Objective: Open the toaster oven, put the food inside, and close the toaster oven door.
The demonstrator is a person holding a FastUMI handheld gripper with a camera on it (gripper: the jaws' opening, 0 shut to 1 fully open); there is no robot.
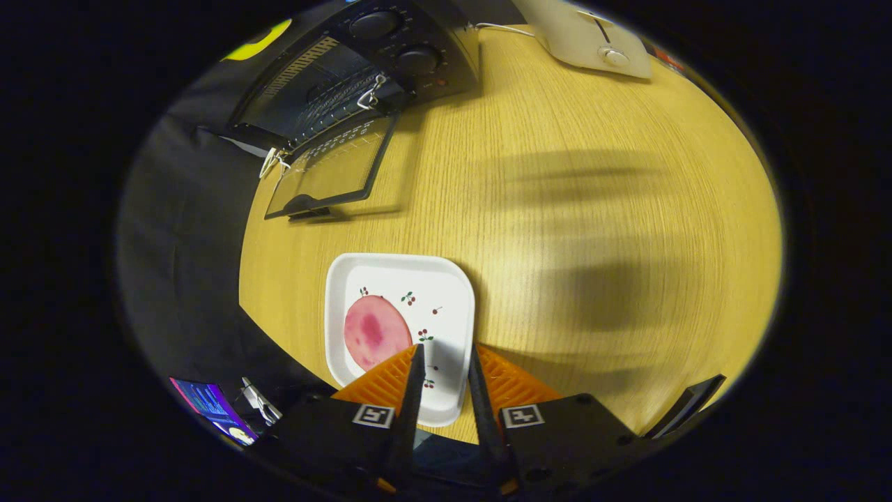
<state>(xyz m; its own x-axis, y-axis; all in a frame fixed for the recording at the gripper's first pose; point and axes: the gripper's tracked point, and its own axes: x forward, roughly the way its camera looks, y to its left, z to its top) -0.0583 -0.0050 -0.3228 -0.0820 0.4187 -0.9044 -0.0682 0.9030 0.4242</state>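
A round pink slice of food [375, 332] lies on a white square plate [446, 286] with small cherry prints, on the wooden table. My gripper [446, 348] hovers over the plate's near part, open by a narrow gap with nothing between the fingers. The left fingertip [417, 355] sits at the slice's right edge, so the slice lies left of the gap. Far beyond the plate to the left stands the black toaster oven [390, 63]. Its glass door [333, 171] is folded down flat toward me, with the wire rack visible inside.
A white pop-up toaster [592, 38] with a cord stands at the table's far side, right of the oven. Bare wooden tabletop [592, 209] stretches right of the plate. A lit screen [209, 404] sits off the table's near left edge.
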